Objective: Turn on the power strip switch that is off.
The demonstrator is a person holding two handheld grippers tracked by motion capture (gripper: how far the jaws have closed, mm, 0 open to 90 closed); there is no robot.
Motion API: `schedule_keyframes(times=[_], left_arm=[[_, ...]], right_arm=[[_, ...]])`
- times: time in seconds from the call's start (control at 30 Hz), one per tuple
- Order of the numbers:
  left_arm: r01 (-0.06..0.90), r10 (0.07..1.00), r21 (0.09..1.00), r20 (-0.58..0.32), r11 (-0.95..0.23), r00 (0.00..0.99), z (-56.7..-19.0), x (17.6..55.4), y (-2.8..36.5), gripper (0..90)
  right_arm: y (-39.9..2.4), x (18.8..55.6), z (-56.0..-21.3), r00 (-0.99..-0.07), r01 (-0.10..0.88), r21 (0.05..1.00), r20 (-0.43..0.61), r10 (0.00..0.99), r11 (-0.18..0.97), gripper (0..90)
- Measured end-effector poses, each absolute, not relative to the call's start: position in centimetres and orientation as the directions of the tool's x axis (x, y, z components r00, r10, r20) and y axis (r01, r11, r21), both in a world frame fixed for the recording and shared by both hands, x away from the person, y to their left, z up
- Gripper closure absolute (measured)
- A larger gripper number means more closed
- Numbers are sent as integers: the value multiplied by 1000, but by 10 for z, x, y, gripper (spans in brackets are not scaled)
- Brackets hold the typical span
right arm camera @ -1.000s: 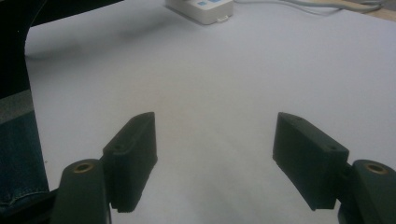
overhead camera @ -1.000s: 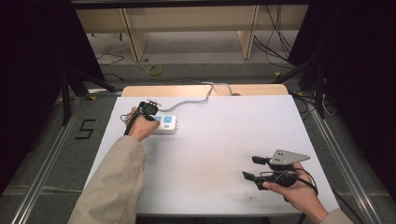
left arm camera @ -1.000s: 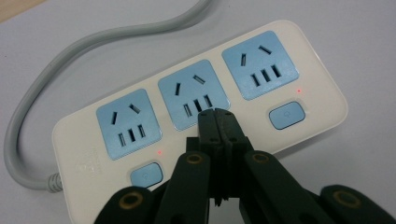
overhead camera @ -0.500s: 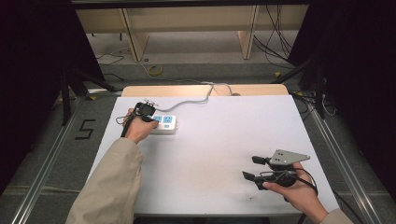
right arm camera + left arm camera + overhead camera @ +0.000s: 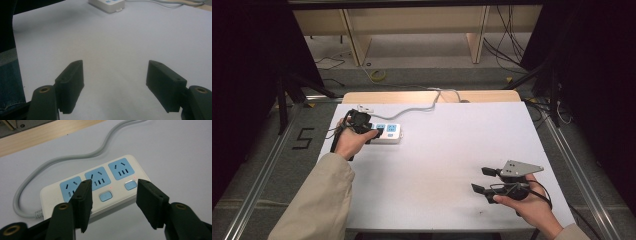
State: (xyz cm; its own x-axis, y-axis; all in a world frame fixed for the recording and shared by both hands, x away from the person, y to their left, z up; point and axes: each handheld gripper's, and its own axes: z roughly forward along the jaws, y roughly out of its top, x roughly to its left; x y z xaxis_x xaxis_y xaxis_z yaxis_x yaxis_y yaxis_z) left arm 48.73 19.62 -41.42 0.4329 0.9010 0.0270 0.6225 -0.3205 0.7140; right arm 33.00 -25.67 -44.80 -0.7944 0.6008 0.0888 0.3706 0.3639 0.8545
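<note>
While my left gripper [image 5: 112, 195] hovers just above the power strip [image 5: 92, 187], its jaws have just been opening and now stand apart with nothing between them, the pads pressing on nothing; seen along those jaws, the strip shows three blue sockets and two blue switches, a small red light [image 5: 110, 187] glowing beside each switch; the nearer switch [image 5: 106, 196] lies in the gap between the jaws, the farther switch [image 5: 131, 185] just beside the right-hand jaw; in the high view the strip [image 5: 388, 132] lies flat on the white bench [image 5: 452, 150] at its far left part, my left hand [image 5: 349, 142] close against it; a grey cable [image 5: 50, 167] runs from the strip's end and curves off toward the far edge of the bench; my right gripper [image 5: 489, 181] sits at the near right of the bench, well apart from the strip, held in my right hand [image 5: 527, 205]; its jaws stand wide apart over bare bench, holding nothing.
</note>
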Motion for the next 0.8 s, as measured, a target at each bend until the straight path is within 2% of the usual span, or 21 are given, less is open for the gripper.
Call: schedule_keyframes(times=[0.17, 0.27, 0.4, 0.8], left_arm=[[572, 880, 739, 60, -356, 471, -411, 475, 197, 346], [574, 871, 741, 27, -347, 491, -414, 466, 197, 303], [567, 848, 739, 10, -364, 530, -422, 450, 195, 289], [465, 793, 786, 51, -407, 607, -421, 408, 187, 265]], right_arm=[[-257, 330, -448, -793, 372, 856, 91, 603, 360, 304], [-257, 330, -449, -792, 373, 856, 92, 603, 359, 303], [-257, 331, -449, -792, 374, 854, 92, 603, 361, 301], [-257, 331, -449, -794, 373, 853, 90, 601, 366, 299]])
